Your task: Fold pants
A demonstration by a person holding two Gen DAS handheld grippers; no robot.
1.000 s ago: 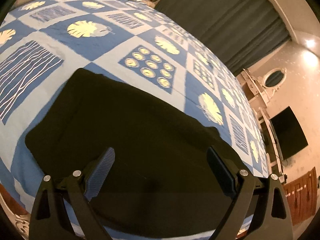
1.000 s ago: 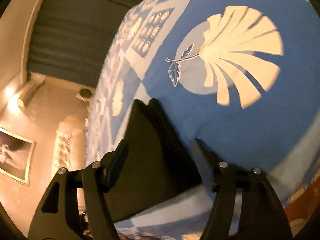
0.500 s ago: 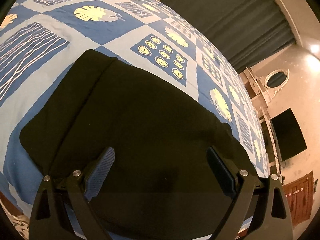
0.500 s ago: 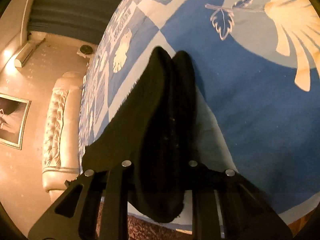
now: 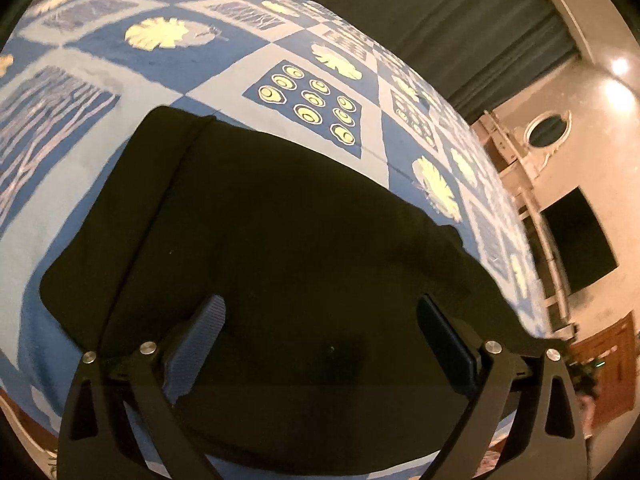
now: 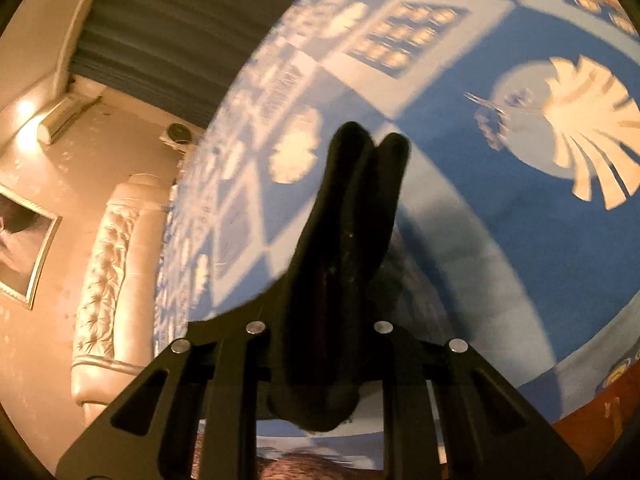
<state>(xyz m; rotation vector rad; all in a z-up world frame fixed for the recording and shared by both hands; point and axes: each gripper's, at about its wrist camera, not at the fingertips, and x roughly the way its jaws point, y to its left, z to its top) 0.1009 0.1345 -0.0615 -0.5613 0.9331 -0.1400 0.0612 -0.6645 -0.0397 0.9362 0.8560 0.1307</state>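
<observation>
Black pants (image 5: 280, 240) lie spread on a bed covered by a blue and pale patchwork bedspread (image 5: 224, 60) printed with cream leaves and shells. In the left wrist view the pants read as one broad, dark slab, already doubled over at least once: a long seam or fold edge runs from the near left up to the far corner. Their long axis slants from the near right of that view, close to the bed's edge, up towards the far left, further onto the bed.

The right gripper (image 6: 320, 340) has its jaws closed tight on one end of the pants (image 6: 352, 232). The jaws have just been closing, and the cloth is pinched between them. A bunched double ridge of black fabric rises out of the grip and points away from the camera, clear of the bedspread (image 6: 500, 240) beneath. This looks like a pinch on an end or corner so it can be carried over the rest of the garment to make the next fold.

The left gripper (image 5: 320, 332) hangs over the near part of the pants with its jaws spread wide and nothing between them. Whether its fingers touch the cloth cannot be told. It is probably placed there to steady or take hold of the fabric.

A dark curtain (image 5: 440, 12) hangs behind the bed.
</observation>
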